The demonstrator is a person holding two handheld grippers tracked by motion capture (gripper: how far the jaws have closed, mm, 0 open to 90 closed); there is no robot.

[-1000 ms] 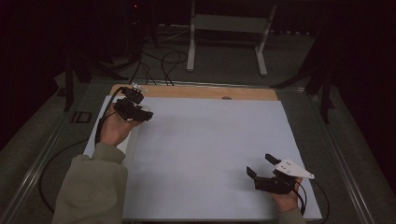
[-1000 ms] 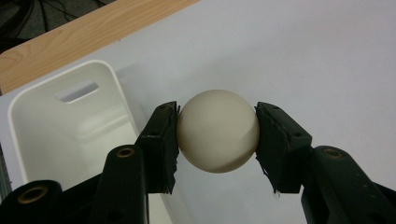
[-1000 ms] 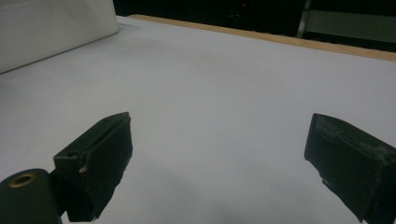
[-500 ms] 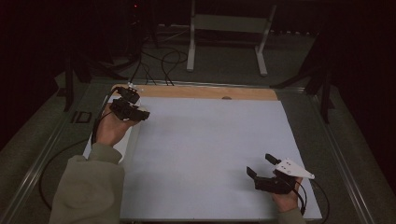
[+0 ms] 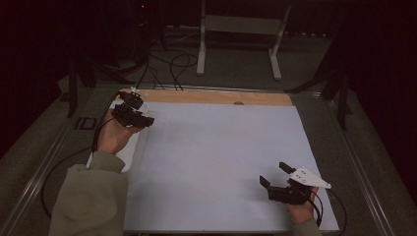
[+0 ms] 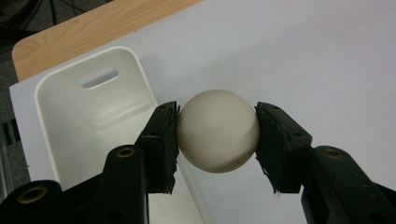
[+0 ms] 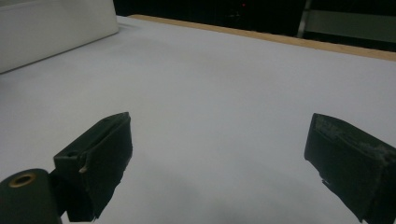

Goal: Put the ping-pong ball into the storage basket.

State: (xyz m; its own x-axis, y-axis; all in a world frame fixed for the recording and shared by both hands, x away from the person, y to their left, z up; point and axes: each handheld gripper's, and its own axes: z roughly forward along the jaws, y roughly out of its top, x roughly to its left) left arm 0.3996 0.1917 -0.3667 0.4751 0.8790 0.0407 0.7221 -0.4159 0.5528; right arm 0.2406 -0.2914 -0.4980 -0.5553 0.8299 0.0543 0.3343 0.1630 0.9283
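Near the far left corner of the table (image 5: 305,147), the left tongs (image 6: 217,135) are closed on a cream ball (image 6: 217,131), one pad (image 6: 164,144) pressing on each side of it. The ball hangs just beside the white bin (image 6: 60,116), over its long wall as far as I can judge, though the high view is too dark to be sure. The bin stands along the left edge and looks empty in the part that I can see. The step in hand seems to be carrying the ball to the bin. Next, the ball should come fully over the opening, then the tongs open to let it drop. By the near right corner, the right tongs (image 7: 219,158) stand wide open and hold nothing, low over the white sheet.
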